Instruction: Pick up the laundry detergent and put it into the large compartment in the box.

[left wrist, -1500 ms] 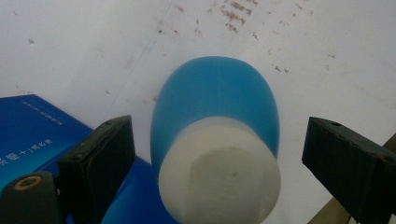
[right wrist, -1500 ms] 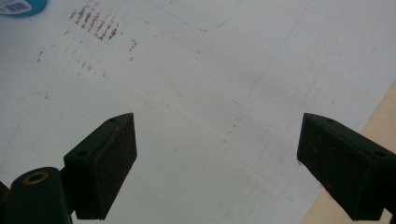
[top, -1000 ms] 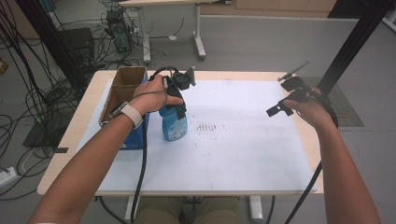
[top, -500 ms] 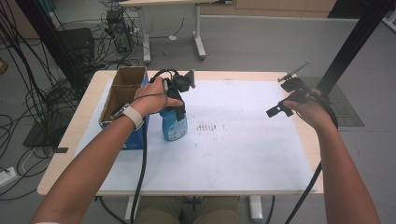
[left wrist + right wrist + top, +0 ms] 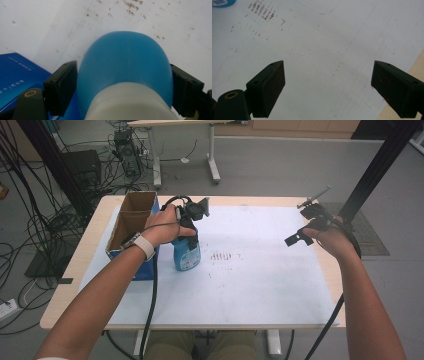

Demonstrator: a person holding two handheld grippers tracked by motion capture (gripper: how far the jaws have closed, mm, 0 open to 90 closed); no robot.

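A person sits at a table (image 5: 260, 310) covered by a white sheet, a gripper in each hand. The work in hand looks like picking up a blue bottle (image 5: 186, 254), and it seems to be at the grasping step: the bottle stands upright on the sheet, not yet lifted, so by this reading the lift and whatever follows are left to do.

The bottle is the landmark. Just to its left stands an open cardboard box (image 5: 131, 220) with blue sides, close beside it. Just to its right, a patch of small brown marks (image 5: 222, 256) stains the sheet.

The left gripper (image 5: 192, 215) comes down on the bottle's top from above, the hand (image 5: 162, 226) curled over it and the forearm reaching in from the lower left. In the left gripper view, the two black jaws flank the bottle (image 5: 125, 65) at its shoulder; they have just been closing with the bottle between them. The right pad meets the blue wall, and the left pad (image 5: 62, 90) sits at its edge, so the grip looks made or nearly made.

The right gripper (image 5: 307, 222) hangs well to the right of the bottle, near the table's far right corner, held above the sheet. In its own view the jaws stand wide apart with nothing between them.
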